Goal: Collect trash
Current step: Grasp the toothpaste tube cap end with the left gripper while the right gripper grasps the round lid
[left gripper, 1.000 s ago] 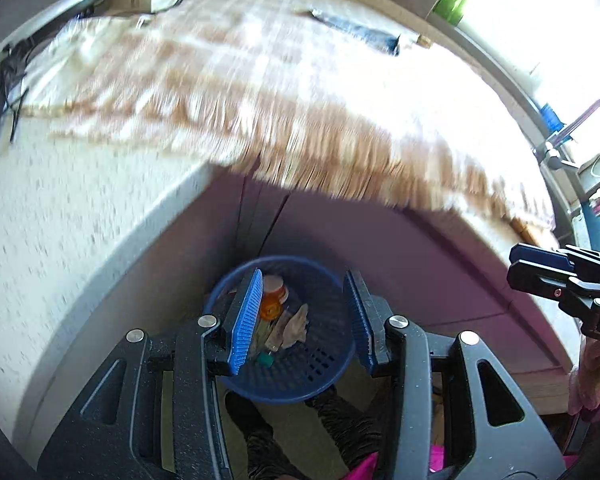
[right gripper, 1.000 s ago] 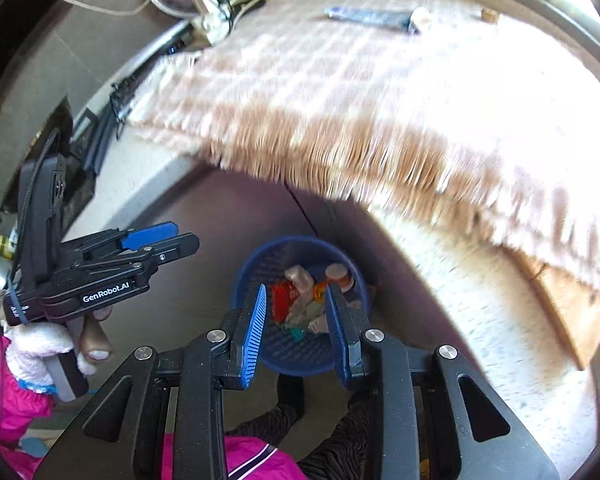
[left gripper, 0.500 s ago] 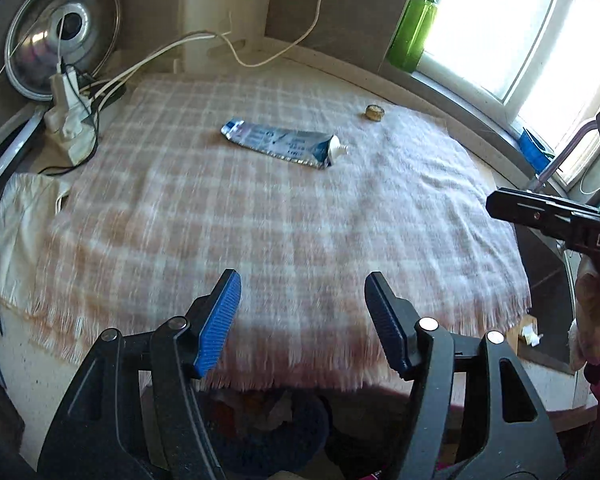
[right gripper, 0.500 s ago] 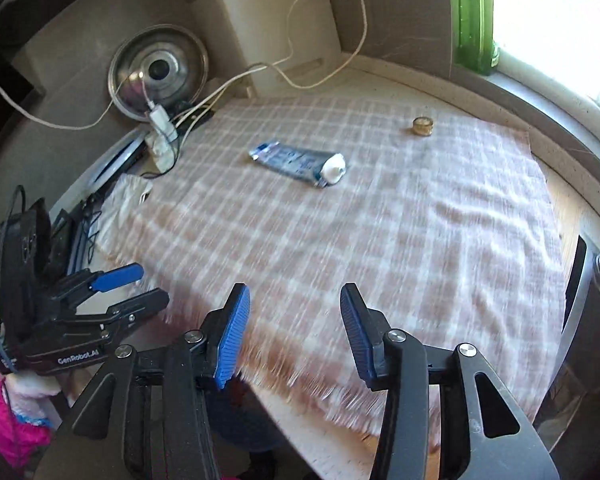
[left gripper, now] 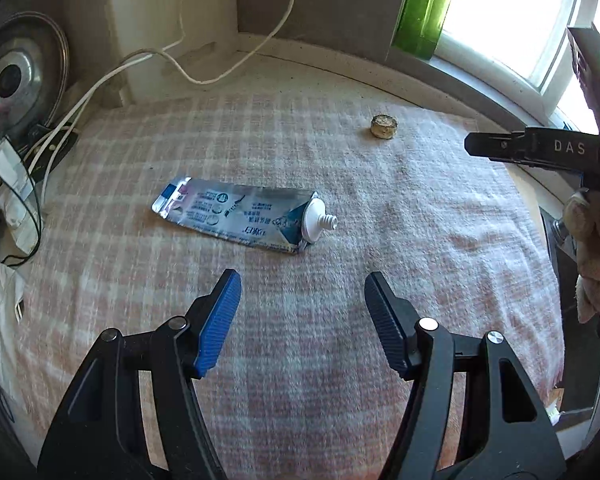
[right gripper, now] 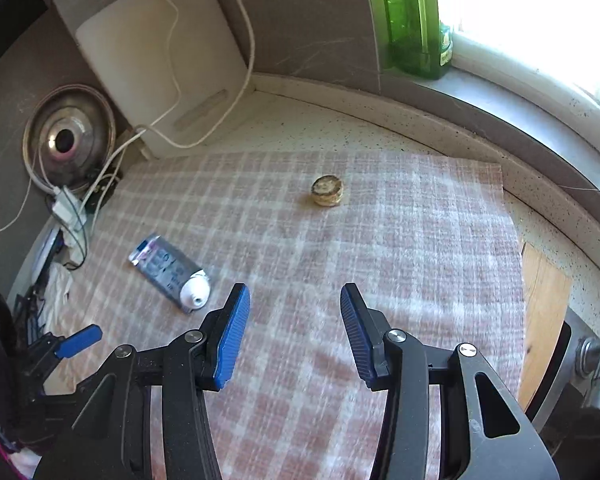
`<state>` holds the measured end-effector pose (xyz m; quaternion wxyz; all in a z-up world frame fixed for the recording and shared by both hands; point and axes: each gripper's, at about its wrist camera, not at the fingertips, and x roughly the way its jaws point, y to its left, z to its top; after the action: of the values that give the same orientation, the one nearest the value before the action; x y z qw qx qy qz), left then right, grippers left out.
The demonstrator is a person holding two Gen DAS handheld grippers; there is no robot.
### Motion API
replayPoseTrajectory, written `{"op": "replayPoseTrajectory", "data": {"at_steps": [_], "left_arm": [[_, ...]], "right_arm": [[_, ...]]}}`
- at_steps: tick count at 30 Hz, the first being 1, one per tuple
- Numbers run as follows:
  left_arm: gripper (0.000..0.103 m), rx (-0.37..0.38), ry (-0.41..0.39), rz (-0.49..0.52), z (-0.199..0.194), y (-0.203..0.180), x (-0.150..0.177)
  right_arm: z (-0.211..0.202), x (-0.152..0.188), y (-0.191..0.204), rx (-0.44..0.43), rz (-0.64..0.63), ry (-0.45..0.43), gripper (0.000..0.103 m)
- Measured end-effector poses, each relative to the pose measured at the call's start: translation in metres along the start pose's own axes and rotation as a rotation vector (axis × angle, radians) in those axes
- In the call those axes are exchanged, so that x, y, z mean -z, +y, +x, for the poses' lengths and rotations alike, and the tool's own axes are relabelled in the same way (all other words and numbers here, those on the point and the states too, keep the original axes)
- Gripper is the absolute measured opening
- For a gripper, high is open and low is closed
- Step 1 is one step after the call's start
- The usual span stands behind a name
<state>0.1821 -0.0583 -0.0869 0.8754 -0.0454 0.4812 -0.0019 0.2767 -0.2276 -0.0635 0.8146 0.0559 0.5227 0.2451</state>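
Now the squeezed tube [left gripper: 242,216] lies crosswise just above the left gripper [left gripper: 300,312], the small cap [right gripper: 327,191] straight above the right gripper [right gripper: 294,328]; both jaws open, empty.

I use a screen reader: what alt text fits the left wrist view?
An open, empty left claw hovers over a plaid cloth where a squeezed, capless toothpaste tube lies, with a small gold cap farther back. The right claw pokes in from the right.
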Motion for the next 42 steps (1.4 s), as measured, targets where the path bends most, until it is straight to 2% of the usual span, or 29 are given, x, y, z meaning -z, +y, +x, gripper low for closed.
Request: {"op": "replayPoseTrajectory", "data": {"at_steps": [9, 18, 22, 24, 25, 26, 31, 33, 34, 38, 39, 42], "left_arm": [[0.066, -0.07, 0.078, 0.063, 0.06, -0.015, -0.025], [0.066, -0.14, 0.078, 0.084, 0.084, -0.021, -0.041], [0.065, -0.139, 0.087, 0.057, 0.089, -0.014, -0.041], [0.062, -0.116, 0.099, 0.039, 0.093, -0.009, -0.042], [0.056, -0.097, 0.108, 0.029, 0.096, -0.004, -0.042], [0.056, -0.088, 0.105, 0.027, 0.095, -0.002, -0.041], [0.04, -0.074, 0.099, 0.052, 0.089, -0.002, -0.041], [0.038, -0.069, 0.095, 0.06, 0.088, -0.004, -0.043], [0.031, -0.057, 0.093, 0.058, 0.086, -0.004, -0.043], [0.03, -0.042, 0.086, 0.052, 0.083, -0.009, -0.046], [0.03, -0.038, 0.081, 0.046, 0.082, -0.009, -0.045], [0.03, -0.029, 0.068, 0.029, 0.077, -0.006, -0.045]], "right_arm": [[0.055, -0.034, -0.016, -0.008, -0.01, 0.061, 0.046], [0.095, -0.059, -0.022, 0.005, -0.044, 0.088, 0.046], [0.112, -0.066, -0.016, 0.029, -0.094, 0.099, 0.046], [0.121, -0.067, -0.014, 0.045, -0.11, 0.107, 0.046], [0.124, -0.068, -0.014, 0.051, -0.114, 0.112, 0.046], [0.128, -0.068, -0.014, 0.058, -0.117, 0.117, 0.046], [0.14, -0.07, -0.015, 0.087, -0.134, 0.125, 0.046], [0.142, -0.073, -0.015, 0.091, -0.139, 0.123, 0.046], [0.143, -0.073, -0.015, 0.095, -0.144, 0.121, 0.046], [0.147, -0.076, -0.012, 0.108, -0.171, 0.119, 0.043], [0.147, -0.076, -0.011, 0.114, -0.181, 0.118, 0.034], [0.148, -0.078, -0.007, 0.119, -0.198, 0.114, 0.034]]}}
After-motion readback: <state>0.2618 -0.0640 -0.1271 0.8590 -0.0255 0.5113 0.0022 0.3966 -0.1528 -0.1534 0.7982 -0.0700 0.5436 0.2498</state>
